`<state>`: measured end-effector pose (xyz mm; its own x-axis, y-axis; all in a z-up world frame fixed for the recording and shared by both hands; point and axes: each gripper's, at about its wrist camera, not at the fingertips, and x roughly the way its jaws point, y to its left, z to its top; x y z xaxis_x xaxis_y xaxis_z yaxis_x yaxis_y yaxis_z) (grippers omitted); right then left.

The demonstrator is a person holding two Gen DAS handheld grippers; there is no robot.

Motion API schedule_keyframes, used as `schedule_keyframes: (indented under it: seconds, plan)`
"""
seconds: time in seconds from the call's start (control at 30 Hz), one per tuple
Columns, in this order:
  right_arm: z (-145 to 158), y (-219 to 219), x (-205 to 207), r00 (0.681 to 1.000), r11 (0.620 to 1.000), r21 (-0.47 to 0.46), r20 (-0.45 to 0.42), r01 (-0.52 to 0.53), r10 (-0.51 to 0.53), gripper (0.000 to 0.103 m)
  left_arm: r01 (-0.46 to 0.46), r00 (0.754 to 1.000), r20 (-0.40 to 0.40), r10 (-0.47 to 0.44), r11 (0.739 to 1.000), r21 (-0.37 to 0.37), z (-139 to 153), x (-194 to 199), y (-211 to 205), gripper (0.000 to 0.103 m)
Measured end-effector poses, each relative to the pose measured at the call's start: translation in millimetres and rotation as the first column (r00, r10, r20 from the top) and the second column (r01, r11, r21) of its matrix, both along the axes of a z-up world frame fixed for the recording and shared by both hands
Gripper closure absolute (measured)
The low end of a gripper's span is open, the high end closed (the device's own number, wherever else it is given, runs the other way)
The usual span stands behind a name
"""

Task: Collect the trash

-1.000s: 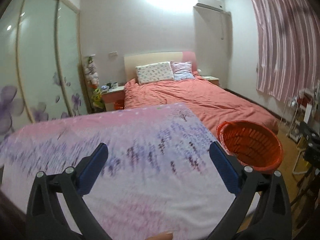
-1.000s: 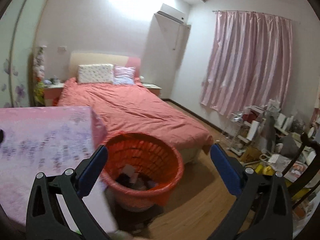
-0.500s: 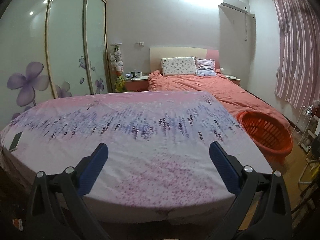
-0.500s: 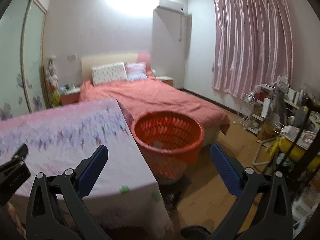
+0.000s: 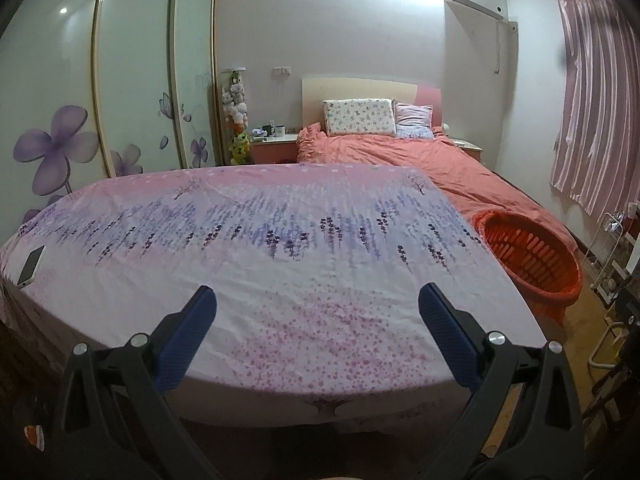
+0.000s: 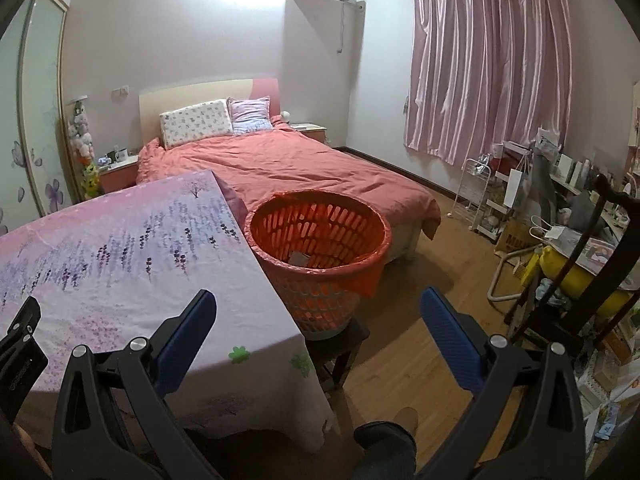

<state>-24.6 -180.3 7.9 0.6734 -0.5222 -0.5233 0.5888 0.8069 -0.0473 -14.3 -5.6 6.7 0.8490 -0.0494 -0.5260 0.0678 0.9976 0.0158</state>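
Observation:
An orange plastic basket (image 6: 320, 292) stands on a dark stool (image 6: 344, 336) at the right end of the table. A pale scrap of paper (image 6: 301, 258) lies in its bottom. My right gripper (image 6: 319, 300) is open and holds nothing, hanging back from the basket at the table's near corner. In the left wrist view the basket (image 5: 532, 256) is at the far right. My left gripper (image 5: 316, 300) is open over the near edge of the table (image 5: 280, 260), nothing between its fingers. No loose trash shows on the lavender-print cloth.
A phone (image 5: 31, 266) lies at the table's left edge. Behind the table is a bed (image 6: 300, 168) with an orange cover. Cluttered racks and a dark chair (image 6: 580, 264) fill the right side. A person's shoe (image 6: 406, 420) is on the wooden floor below.
Both grippers have drawn back and away from the table and the basket, so the whole tabletop and the phone now show. Both stay open.

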Motion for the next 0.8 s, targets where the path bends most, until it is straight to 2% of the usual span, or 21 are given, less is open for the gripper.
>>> schedule_keyframes:
  seconds: [0.4, 0.8]
  plan:
    - [1.4, 3.7, 1.1, 0.999, 0.999, 0.027, 0.001, -0.037, 0.037, 0.002, -0.003, 0.999, 0.043, 0.002, 1.0, 0.018, 11.8, -7.2, -4.9, 0.004]
    - [2.3, 5.2, 4.3, 0.999, 0.999, 0.032, -0.002, -0.042, 0.042, 0.002, -0.002, 0.999, 0.043, 0.001, 1.0, 0.013, 12.7, -7.2, -1.7, 0.004]
